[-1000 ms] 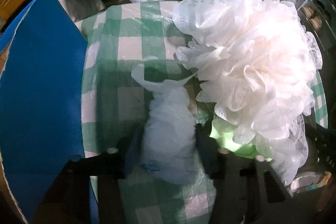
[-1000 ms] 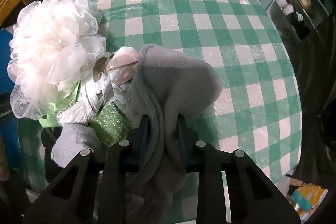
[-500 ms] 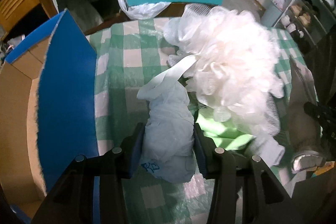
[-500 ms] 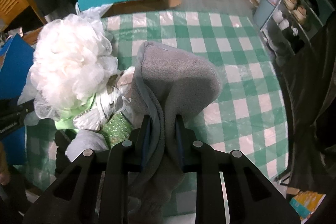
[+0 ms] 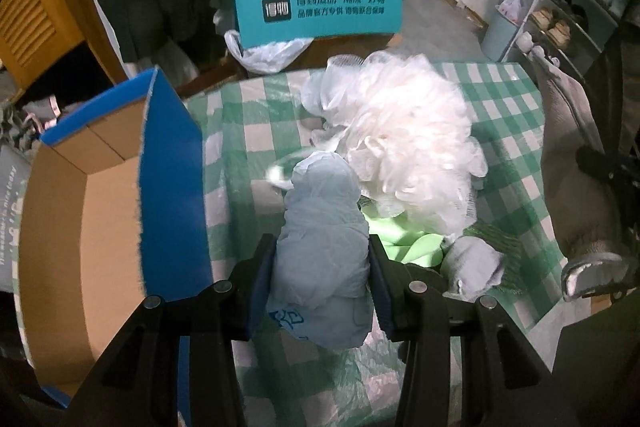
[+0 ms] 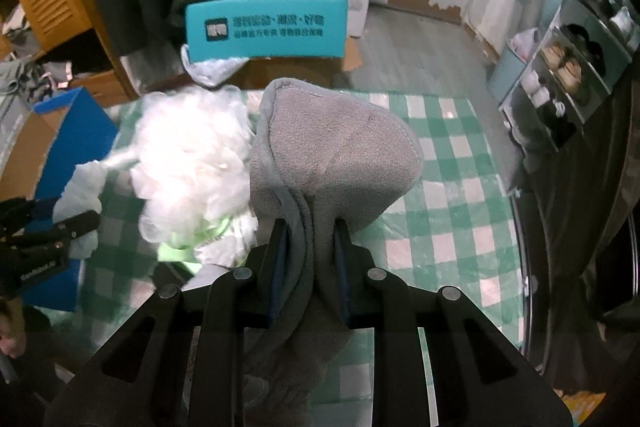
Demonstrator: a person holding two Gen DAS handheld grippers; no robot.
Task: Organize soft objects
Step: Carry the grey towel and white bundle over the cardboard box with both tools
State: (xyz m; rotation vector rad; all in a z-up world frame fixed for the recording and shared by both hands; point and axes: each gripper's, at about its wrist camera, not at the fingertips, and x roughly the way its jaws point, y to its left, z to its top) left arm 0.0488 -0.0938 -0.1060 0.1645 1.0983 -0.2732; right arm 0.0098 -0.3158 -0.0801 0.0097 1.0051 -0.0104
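Left claw [image 5: 322, 263] clenched on pale blue crumpled bundle [image 5: 322, 227], centre frame, above checked surface [image 5: 504, 115]. Right claw [image 6: 308, 259] clenched on grey cloth [image 6: 336, 151], centre frame. White mesh puff [image 5: 404, 131] lies upper right of bundle; blue box [image 5: 172, 187] at left.

crumpled pale-blue bundle [image 5: 322, 227] and folded grey fleece cloth [image 6: 336, 163], both aloft; white mesh pouf [image 5: 404, 139] on table

A: What is the right gripper [image 6: 309, 259] pinching at lower centre?
B: A grey fleece cloth [image 6: 340, 163], bunched between both fingers.
A: And left of it?
B: A white mesh pouf [image 6: 192, 163] on the green checked tablecloth [image 6: 452, 195]; the left gripper [image 6: 60, 227] holds a pale bundle at the left edge
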